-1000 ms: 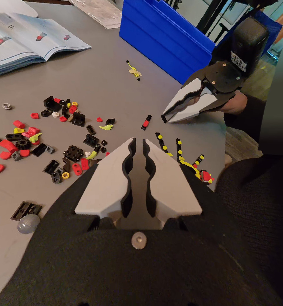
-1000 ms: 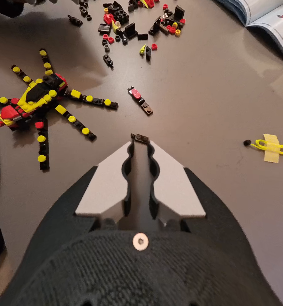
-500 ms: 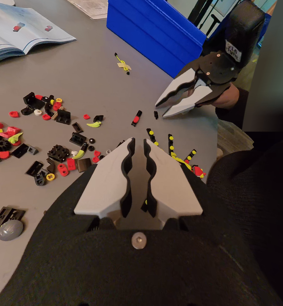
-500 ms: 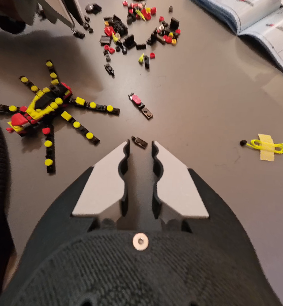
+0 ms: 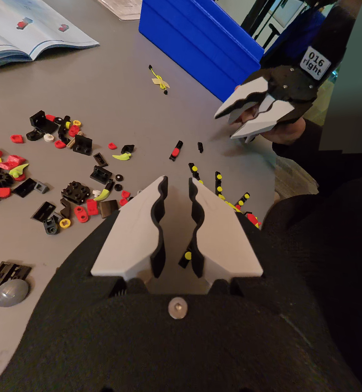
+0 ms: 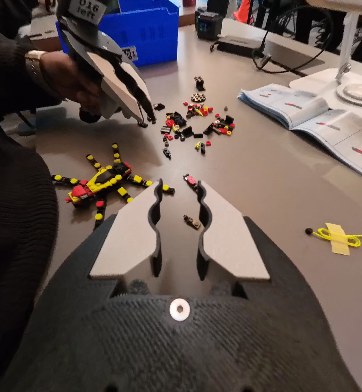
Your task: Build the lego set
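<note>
A second earlier the right gripper pinched a small dark brown two-stud plate at its tips; now its jaws stand wide apart and empty, and the plate lies flat on the grey table, in the gap between the fingers but touching neither. The gripper has also lifted and tilted up, so its view now takes in the far side of the room. Judged from this, the plate has been let go, either set down for a fresh grasp or dropped, and is not yet joined to anything.

The left gripper has its jaws narrowly parted with nothing between them. In the right wrist view its tips hang low over the near edge of the scattered pile of loose black, red and yellow bricks, which suggests it is looking for the next part.

The partly built black, yellow and red spider-like model rests on the table just left of the right gripper, legs spread. A short black strip with a red tile lies just beyond the released plate.

The table is smooth and matt. On it, farther off, are an open light-blue instruction booklet, a blue plastic bin, and a loop of yellow cord under a piece of tape. Behind are a white lamp base, a dark cable and cluttered furniture.
</note>
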